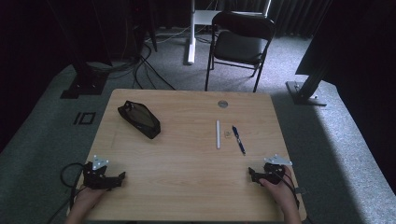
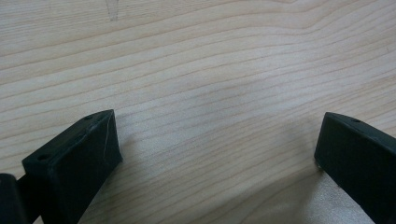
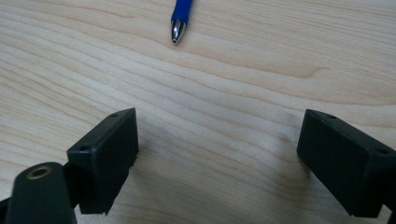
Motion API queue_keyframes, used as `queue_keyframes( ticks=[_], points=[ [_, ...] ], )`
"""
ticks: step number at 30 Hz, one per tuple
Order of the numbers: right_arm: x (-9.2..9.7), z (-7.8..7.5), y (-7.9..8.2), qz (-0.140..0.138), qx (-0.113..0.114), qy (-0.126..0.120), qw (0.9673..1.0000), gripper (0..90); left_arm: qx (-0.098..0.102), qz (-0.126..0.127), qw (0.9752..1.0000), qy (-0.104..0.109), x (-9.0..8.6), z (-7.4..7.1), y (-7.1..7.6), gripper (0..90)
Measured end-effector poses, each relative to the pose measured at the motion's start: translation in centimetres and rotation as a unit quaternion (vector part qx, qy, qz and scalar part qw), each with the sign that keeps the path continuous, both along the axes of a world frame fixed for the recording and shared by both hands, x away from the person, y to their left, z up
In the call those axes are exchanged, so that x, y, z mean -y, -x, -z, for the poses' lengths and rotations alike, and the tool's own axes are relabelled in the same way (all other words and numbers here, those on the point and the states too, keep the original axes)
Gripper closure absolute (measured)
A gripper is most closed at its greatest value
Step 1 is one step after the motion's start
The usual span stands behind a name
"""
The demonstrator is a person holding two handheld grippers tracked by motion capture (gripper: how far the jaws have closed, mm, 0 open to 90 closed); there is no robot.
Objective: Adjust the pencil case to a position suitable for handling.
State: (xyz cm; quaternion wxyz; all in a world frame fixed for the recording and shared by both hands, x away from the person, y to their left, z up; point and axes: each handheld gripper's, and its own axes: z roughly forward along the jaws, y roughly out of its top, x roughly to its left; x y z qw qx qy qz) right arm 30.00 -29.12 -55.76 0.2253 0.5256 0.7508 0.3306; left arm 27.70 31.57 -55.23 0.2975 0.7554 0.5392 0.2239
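Your right tongs (image 1: 254, 175) rest low over the near right part of the tabletop (image 1: 187, 177), jaws set wide apart with bare wood between them. Your left tongs (image 1: 119, 178) sit at the near left part, jaws likewise wide apart and nothing between them; in the left gripper view (image 2: 217, 144) plain wood grain lies between the two black jaws.

Landmark: the blue pen (image 1: 238, 139). It lies flat on the tabletop, just beyond your right tongs and a little toward the tabletop's middle, apart from them. In the right gripper view the pen's metal tip (image 3: 178, 32) points back toward the gap between the jaws (image 3: 217, 140), slightly to the left of that gap's centre line, with clear wood between tip and jaws.

Just left of the blue pen lies a white pen (image 1: 217, 134), roughly parallel to it, not touching. A small pale item sits between the two; too small to identify. Far left of the blue pen lies a black pencil case (image 1: 139, 119), set at a slant. Beyond the blue pen, near the far edge, is a round grey cap (image 1: 222, 103) in the tabletop.
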Motion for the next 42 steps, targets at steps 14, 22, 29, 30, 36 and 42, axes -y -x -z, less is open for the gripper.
queue_keyframes(
  ticks=[14,22,29,30,36,42],
  points=[
    [0.0,0.0,0.0,-0.002,-0.001,-0.001,1.0000,11.3,0.000,-0.001,1.0000,0.000,0.0,0.0,0.0,0.3],
    [0.0,0.0,0.0,-0.001,0.000,0.001,1.0000,11.4,0.000,-0.001,1.0000,0.000,0.0,0.0,0.0,0.3],
    [-0.2,-0.4,-0.3,0.006,0.009,-0.009,0.9999,11.4,0.000,-0.001,1.0000,0.000,0.0,0.0,0.0,0.3],
    [-0.2,-0.6,-0.3,0.007,0.013,-0.015,0.9998,11.4,0.000,-0.001,1.0000,0.000,0.0,0.0,0.0,0.3],
    [-0.3,-1.5,-0.7,0.006,0.024,-0.022,0.9994,11.4,0.000,-0.001,1.0000,0.000,0.0,0.0,0.0,0.4],
    [-0.4,-2.0,-1.1,0.012,0.032,-0.039,0.9986,11.4,0.000,-0.001,1.0000,0.000,0.0,0.0,0.0,0.3]
  ],
)
